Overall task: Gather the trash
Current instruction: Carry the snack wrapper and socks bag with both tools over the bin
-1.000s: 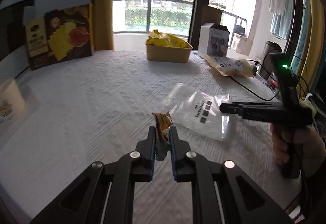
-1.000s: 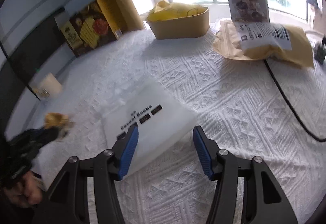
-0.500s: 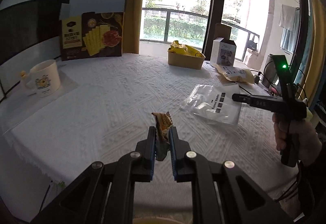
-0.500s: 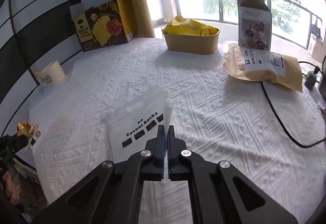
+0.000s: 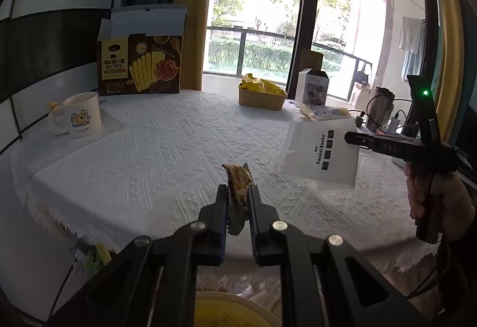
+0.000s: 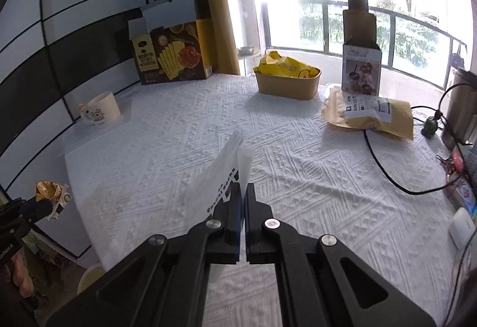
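Note:
My left gripper is shut on a crumpled brown-gold snack wrapper and holds it off the front edge of the white-clothed table. The wrapper also shows at far left in the right wrist view. My right gripper is shut on a clear plastic "Casual Socks" bag and holds it lifted above the table. The bag hangs from that gripper in the left wrist view. A yellow bin rim lies below the left gripper.
On the table stand a cracker box, a white mug, a kraft tub with a yellow bag, a small white box, a tan pouch and a black cable. Devices lie at the right edge.
Both grippers have pulled back and up from the table. The right gripper closed on the socks bag and lifted it off the cloth. The left keeps its wrapper.

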`<state>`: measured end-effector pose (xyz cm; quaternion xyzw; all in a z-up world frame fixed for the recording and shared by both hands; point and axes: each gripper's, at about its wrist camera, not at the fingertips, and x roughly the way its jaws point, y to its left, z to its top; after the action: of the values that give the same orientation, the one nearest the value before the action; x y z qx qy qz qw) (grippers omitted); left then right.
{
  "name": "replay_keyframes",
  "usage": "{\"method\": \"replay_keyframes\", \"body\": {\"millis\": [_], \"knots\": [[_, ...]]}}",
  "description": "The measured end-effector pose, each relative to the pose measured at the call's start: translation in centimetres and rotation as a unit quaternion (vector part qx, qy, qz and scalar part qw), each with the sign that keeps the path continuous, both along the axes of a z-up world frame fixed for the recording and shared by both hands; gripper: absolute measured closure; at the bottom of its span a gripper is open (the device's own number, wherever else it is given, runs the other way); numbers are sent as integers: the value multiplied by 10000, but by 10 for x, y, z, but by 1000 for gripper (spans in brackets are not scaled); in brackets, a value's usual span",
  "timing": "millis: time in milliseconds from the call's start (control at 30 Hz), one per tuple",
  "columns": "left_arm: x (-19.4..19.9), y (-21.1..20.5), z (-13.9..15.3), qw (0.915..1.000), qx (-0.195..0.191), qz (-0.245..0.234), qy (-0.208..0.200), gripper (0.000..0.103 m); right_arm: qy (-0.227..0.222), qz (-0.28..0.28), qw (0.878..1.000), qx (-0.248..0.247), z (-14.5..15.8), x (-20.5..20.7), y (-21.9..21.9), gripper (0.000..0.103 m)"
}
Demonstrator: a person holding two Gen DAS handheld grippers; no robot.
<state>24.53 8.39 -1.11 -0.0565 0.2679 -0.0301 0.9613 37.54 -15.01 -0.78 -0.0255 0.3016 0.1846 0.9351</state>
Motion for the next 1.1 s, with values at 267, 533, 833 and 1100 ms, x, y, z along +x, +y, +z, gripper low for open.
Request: {"method": "replay_keyframes", "body": {"millis": [267, 533, 833, 1100], "knots": [[-38, -6, -8, 9998, -187, 29, -47, 91, -400, 83, 9991, -114, 11, -53, 6, 102], [-79, -5, -11, 9992, -350, -13, -205, 91, -651, 124, 9978, -44, 13, -105, 4, 102], [-124, 1, -26, 9990, -342, 251, -133, 91, -1101, 303, 9932, 209, 22, -172, 3, 102], [-152, 18, -51, 9966, -613, 549, 56, 91, -1260, 739, 9890, 236, 24, -219, 21, 102]]}}
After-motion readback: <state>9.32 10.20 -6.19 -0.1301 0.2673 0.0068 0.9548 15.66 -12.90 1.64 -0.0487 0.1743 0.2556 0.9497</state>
